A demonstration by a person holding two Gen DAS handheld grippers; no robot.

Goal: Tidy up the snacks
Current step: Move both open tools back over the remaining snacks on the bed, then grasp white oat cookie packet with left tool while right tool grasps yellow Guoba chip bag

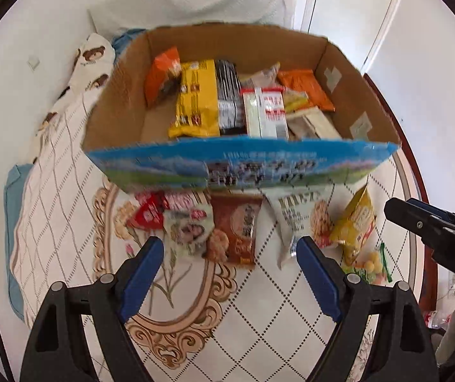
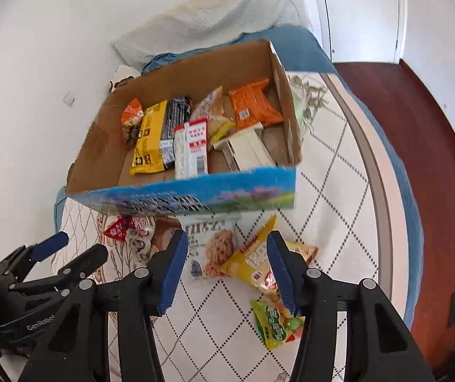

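Observation:
An open cardboard box (image 1: pixel 116 108) (image 2: pixel 100 146) with a blue printed front holds several snack packs, among them a yellow one (image 1: pixel 195 98) (image 2: pixel 149 140) and an orange one (image 1: pixel 307 87) (image 2: pixel 254 102). Loose snacks lie on the bed in front of it: a red pack (image 1: pixel 149 213), a brown pack (image 1: pixel 240 226), a white cookie pack (image 1: pixel 297 216) (image 2: pixel 211 248), a yellow pack (image 1: pixel 355 222) (image 2: pixel 249 261) and a green pack (image 2: pixel 275 321). My left gripper (image 1: pixel 229 261) is open and empty above the brown pack. My right gripper (image 2: pixel 226 264) is open and empty over the cookie and yellow packs.
The bed has a white quilt with a diamond pattern (image 2: pixel 332 197). A white wall is on the left, a pillow (image 1: pixel 195 3) behind the box, a bear-print cloth (image 1: pixel 90 63) at left. A red-brown floor (image 2: pixel 434 175) lies past the bed's right edge.

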